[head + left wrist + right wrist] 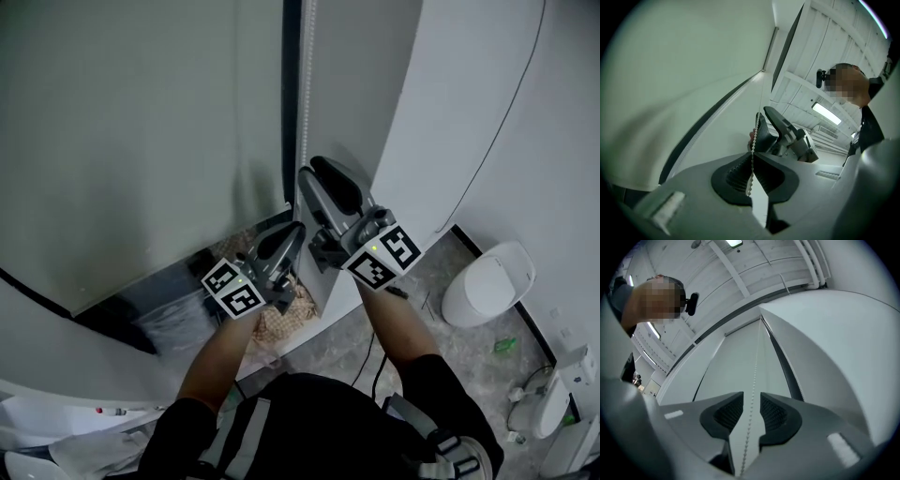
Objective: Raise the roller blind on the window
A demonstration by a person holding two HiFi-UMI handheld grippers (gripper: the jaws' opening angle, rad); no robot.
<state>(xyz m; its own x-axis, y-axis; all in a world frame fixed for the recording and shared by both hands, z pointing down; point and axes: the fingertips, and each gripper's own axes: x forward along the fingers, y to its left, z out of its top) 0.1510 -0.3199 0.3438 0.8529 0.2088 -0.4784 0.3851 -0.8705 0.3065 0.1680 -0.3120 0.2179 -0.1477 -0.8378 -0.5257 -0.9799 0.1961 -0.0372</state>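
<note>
Here, left gripper (pixel 752 165) clenched on beaded white chain (pixel 753 138); right gripper (pixel 751 411) released, ribbed black pads (pixel 729 413) astride it, untouching. Smooth grey blind (pixel 141 122), top cut off; chain at its right edge.

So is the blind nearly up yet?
Not nearly: the blind looks mostly down. In hand: the left gripper is shut on the bead chain, and the right gripper, higher up, is open with the chain between its jaws. Left: probably close it, pull, and repeat many times.
</note>
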